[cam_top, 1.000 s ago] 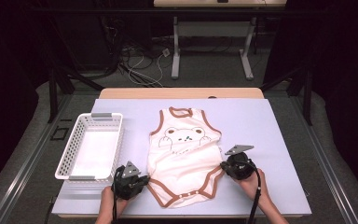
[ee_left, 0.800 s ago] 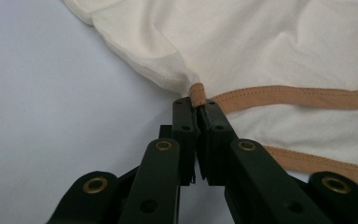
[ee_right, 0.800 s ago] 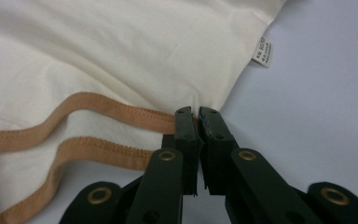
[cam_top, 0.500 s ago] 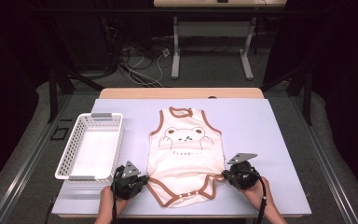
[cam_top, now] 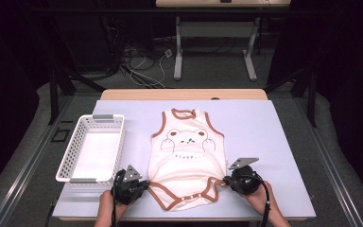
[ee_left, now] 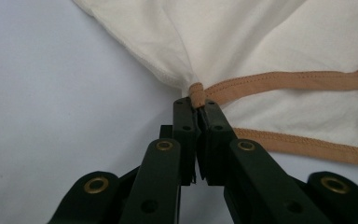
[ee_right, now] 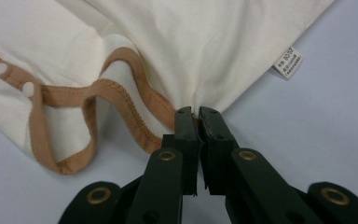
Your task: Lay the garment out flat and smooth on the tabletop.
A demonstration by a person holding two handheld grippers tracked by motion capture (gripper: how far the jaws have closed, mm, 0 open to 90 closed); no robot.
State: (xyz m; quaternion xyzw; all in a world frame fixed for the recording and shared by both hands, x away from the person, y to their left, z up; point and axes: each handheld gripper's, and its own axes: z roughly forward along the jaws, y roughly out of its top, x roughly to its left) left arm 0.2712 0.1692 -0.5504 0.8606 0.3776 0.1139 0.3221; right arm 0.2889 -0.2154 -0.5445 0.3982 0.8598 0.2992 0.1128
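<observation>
A cream baby bodysuit (cam_top: pixel 186 156) with brown trim and a bear print lies flat on the pale table mat, neck away from me. My left gripper (cam_top: pixel 144 183) is shut on the brown-trimmed lower left corner of the bodysuit (ee_left: pixel 197 91). My right gripper (cam_top: pixel 227 180) is shut on the lower right corner, and in the right gripper view the bodysuit's cloth (ee_right: pixel 200 56) bunches at the jaw tips. A small white label (ee_right: pixel 287 61) sticks out of the side seam. White snaps (ee_right: pixel 0 68) dot the crotch trim.
A white plastic basket (cam_top: pixel 73 156) stands empty at the left of the mat. The mat's front edge (cam_top: pixel 184 216) runs just below both hands. Beyond the table are desk legs and cables on the floor.
My right gripper has drawn a little toward the table's front edge with the bodysuit's corner, smoothing the lower right side. The left gripper has kept still.
</observation>
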